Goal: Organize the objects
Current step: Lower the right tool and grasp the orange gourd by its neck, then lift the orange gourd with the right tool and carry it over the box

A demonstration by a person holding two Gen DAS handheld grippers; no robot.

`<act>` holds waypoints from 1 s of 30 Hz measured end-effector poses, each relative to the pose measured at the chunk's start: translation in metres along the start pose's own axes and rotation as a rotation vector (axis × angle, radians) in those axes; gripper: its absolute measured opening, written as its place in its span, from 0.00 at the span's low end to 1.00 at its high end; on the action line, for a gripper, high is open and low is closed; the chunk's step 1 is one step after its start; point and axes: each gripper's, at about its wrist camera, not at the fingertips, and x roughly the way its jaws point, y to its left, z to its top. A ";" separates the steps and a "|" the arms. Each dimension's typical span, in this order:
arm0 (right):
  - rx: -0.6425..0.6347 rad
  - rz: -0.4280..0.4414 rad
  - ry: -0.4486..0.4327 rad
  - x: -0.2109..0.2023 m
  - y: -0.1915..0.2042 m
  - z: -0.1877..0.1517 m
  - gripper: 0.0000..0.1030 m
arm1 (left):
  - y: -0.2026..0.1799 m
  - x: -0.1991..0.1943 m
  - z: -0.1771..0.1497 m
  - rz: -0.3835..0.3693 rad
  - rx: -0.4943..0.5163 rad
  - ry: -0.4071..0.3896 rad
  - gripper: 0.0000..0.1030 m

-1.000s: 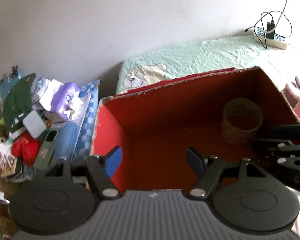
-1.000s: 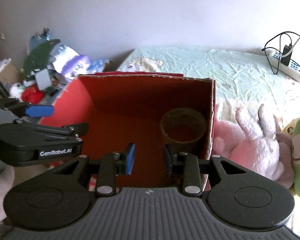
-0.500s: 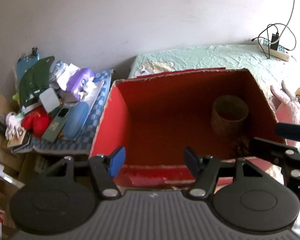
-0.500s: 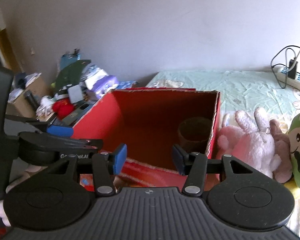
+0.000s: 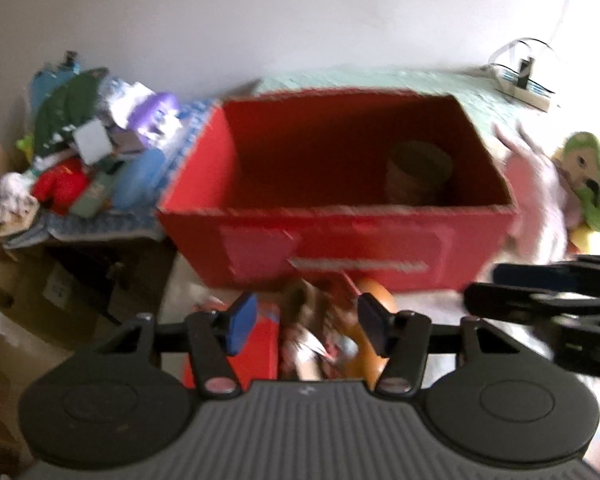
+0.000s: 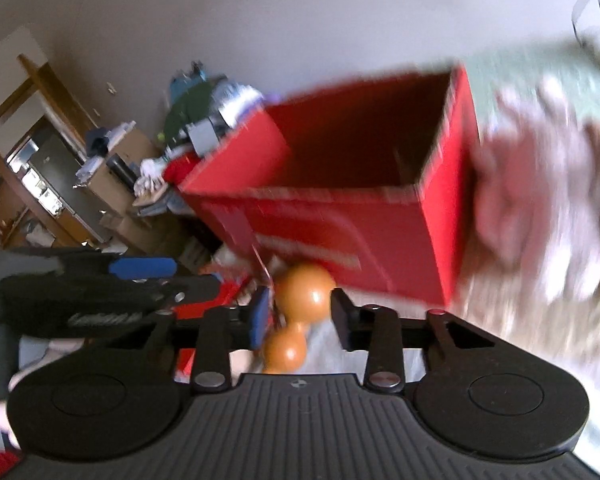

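So the red box [image 5: 340, 240] is where stuff goes, and so far I can only make out one thing inside it: a brownish round cup-shaped container [image 5: 418, 172] sitting toward the right end. The rest of the inside looks bare from my left camera, though it's pretty dark and blurry in there. The box sits on the bed with the mint sheet [image 5: 380, 78] behind it.

Right in front of the box there's still loose stuff. An orange gourd-shaped toy [image 6: 296, 312] (two round lobes) lies just in front of the near wall, and in my right camera it sits between my right gripper [image 6: 300, 316] fingers. The jaws are apart and I can't say they're touching it, so nothing is grabbed yet. My left gripper [image 5: 306, 324] is also spread open and empty, hovering over a messy little heap [image 5: 312, 340] next to the gourd, too smeared to name.

Off to the right of the box, a pink plush bunny [image 5: 536, 196] and a green-hooded plush [image 5: 588, 176] are still out on the bed. The pile of clutter [image 5: 88, 152] to the left of the box probably isn't my problem.

My guess: barely started, one item in, several left, gourd likely next.
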 end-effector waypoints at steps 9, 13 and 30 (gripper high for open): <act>0.186 0.103 0.090 0.029 -0.027 -0.007 0.28 | -0.022 0.032 -0.035 -0.137 0.072 0.051 0.48; 0.224 0.114 0.120 0.043 -0.031 -0.006 0.29 | -0.019 0.056 -0.039 -0.187 0.037 0.107 0.37; 0.279 0.160 0.214 0.076 -0.035 -0.007 0.43 | -0.023 0.102 -0.033 -0.254 0.118 0.182 0.37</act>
